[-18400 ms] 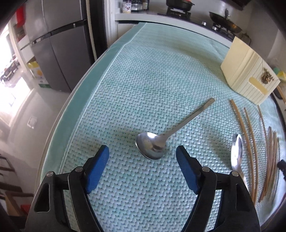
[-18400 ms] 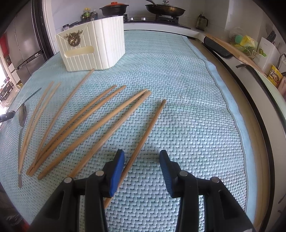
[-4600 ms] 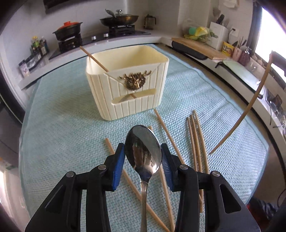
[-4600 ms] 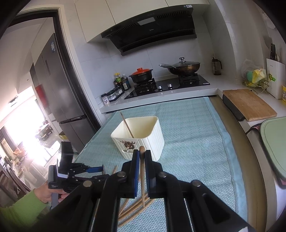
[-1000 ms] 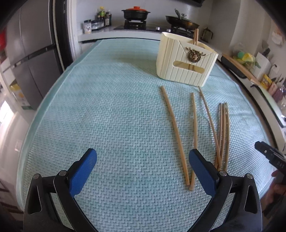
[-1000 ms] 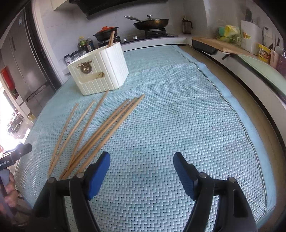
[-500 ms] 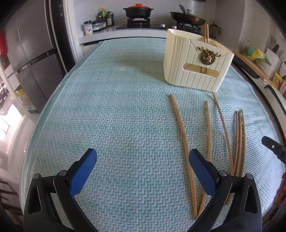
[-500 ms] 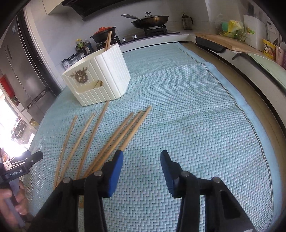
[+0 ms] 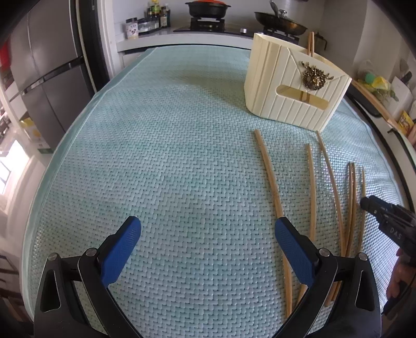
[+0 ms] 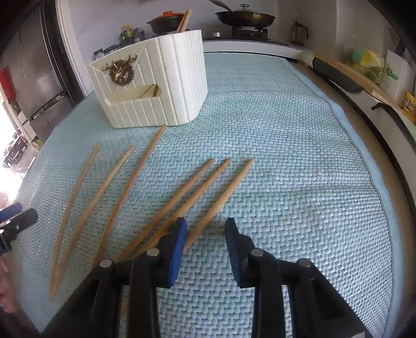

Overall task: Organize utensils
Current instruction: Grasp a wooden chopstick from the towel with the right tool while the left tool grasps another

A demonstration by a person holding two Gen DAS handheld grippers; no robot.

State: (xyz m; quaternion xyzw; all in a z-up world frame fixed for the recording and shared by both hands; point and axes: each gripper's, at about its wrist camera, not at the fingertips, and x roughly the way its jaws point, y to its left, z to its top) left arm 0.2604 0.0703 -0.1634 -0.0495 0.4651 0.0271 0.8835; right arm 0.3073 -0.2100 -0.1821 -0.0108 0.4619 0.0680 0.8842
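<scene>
Six chopsticks [image 10: 145, 197] lie fanned on the teal mat [image 10: 299, 166] across the lower left of our right wrist view, below the cream holder [image 10: 156, 85] at upper left. Our right gripper [image 10: 205, 228] hovers half spread over the rightmost one; our left gripper [image 9: 208, 228] is spread wide, holding nothing.

The holder [image 10: 156, 85] hid most of its chopsticks [image 10: 185, 20]; the right gripper [image 10: 205, 235] covered loose chopsticks' [image 10: 166, 205] near ends.
</scene>
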